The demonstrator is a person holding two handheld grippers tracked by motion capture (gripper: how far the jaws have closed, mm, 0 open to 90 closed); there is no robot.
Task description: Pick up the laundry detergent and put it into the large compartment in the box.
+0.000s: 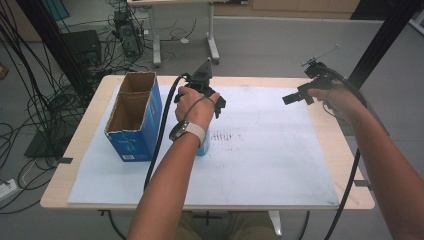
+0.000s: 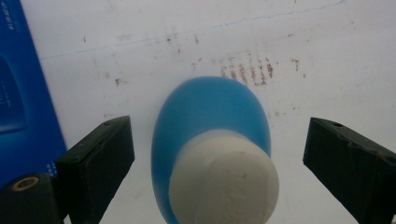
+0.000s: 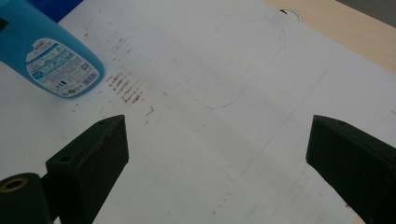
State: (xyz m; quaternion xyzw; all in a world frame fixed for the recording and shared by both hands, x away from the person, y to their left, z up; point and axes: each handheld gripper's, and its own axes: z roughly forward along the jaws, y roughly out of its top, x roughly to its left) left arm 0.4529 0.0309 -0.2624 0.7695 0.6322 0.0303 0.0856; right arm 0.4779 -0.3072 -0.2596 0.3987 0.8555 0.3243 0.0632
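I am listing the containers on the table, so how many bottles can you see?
1. The blue bottle with a white cap stands on the white mat beside the blue cardboard box, directly under the left hand-held gripper. The box may hide more.

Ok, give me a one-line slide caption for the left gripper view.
Left gripper hangs open above an upright blue bottle with a white cap, on a white mat.

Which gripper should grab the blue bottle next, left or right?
Left. The left gripper hangs directly over the blue bottle, its white cap between the open fingers. The right gripper is open over bare white mat, well off to the side.
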